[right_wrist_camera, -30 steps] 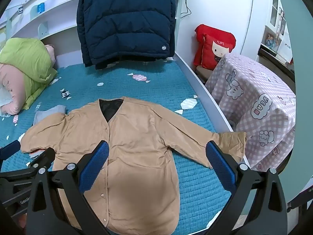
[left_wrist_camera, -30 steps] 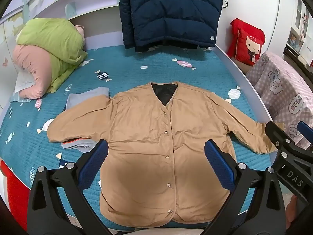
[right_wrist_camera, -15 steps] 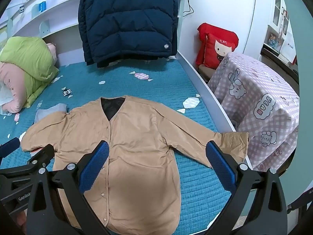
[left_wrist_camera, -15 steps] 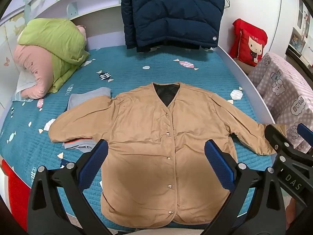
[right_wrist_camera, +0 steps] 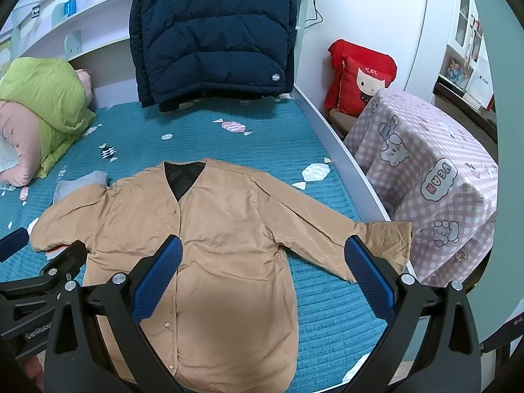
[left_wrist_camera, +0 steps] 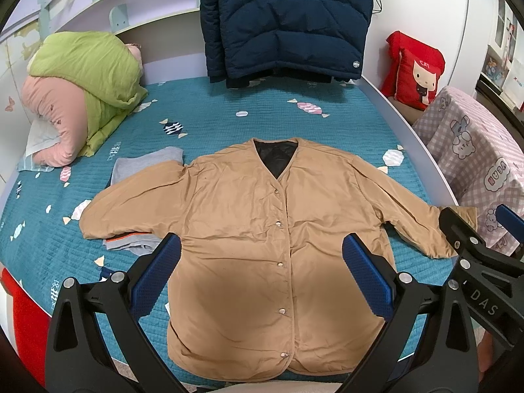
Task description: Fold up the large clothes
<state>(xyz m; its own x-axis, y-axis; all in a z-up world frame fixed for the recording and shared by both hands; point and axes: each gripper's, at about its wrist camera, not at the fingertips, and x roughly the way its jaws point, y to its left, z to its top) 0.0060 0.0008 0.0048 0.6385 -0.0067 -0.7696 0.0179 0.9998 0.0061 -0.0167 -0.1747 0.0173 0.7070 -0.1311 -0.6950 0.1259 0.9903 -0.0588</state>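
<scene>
Teal quilted bedspread (left_wrist_camera: pixel 262 121) under everything, candy-printed, stretched over the bed from the headboard edge to the near edge. Hanging over the headboard edge, a navy puffer jacket (left_wrist_camera: pixel 285 19); bundled in the far left corner, a green and pink duvet (left_wrist_camera: pixel 78 98). Off the right edge, a pink checked cloth with bears (right_wrist_camera: pixel 435 177) and a red cat cushion (left_wrist_camera: pixel 416 72). Spread flat, front up and snapped shut along the near edge of the bed: the tan jacket (left_wrist_camera: pixel 262 229), collar toward the headboard, hem just short of the near edge, both sleeves out sideways, the right cuff (right_wrist_camera: pixel 389 242) draped over the right edge. Partly under the left sleeve, a grey folded garment (left_wrist_camera: pixel 144 167) with an orange stripe. Nothing folded on the tan jacket yet: no sleeve turned in, no side lapped over, so only the laying-out looks done, with sleeves, sides and the crosswise fold all left. Above the near edge, clear of the cloth, the left gripper (left_wrist_camera: pixel 262 268), blue pads wide apart, pinching nothing; likewise the right gripper (right_wrist_camera: pixel 262 268), spread wide and empty, aimed between placket and right sleeve.
</scene>
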